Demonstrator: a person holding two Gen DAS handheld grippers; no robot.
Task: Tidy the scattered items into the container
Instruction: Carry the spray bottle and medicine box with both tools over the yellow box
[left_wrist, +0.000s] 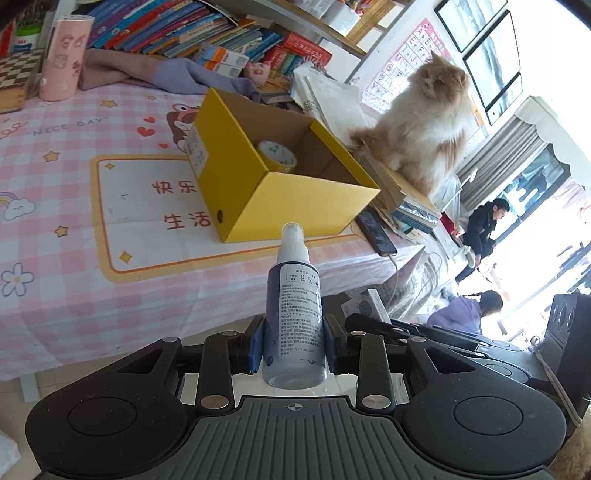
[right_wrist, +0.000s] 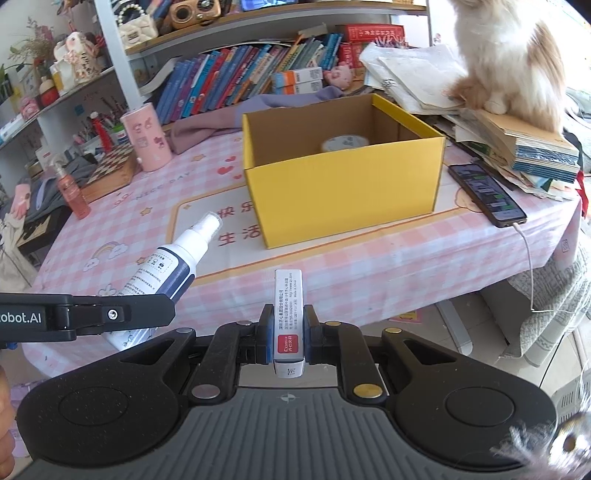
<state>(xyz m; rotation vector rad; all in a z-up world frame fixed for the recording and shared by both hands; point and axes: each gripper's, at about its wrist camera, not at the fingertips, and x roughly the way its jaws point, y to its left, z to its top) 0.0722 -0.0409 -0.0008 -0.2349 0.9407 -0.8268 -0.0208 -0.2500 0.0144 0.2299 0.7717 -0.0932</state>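
Left tool (left_wrist: 293, 349) pinching spray bottle (left_wrist: 294, 314) upright, near table (left_wrist: 66, 295) edge. Right tool (right_wrist: 289, 332) clamped on small white box (right_wrist: 289, 317). Yellow box (right_wrist: 343, 184) farther on table, tape roll (right_wrist: 345, 143) inside. Cat (left_wrist: 424, 125) far right.

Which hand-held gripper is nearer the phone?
Right. The right hand-held gripper, holding a small box, is closer to the phone; the left hand-held gripper, holding a spray bottle, is farther away.
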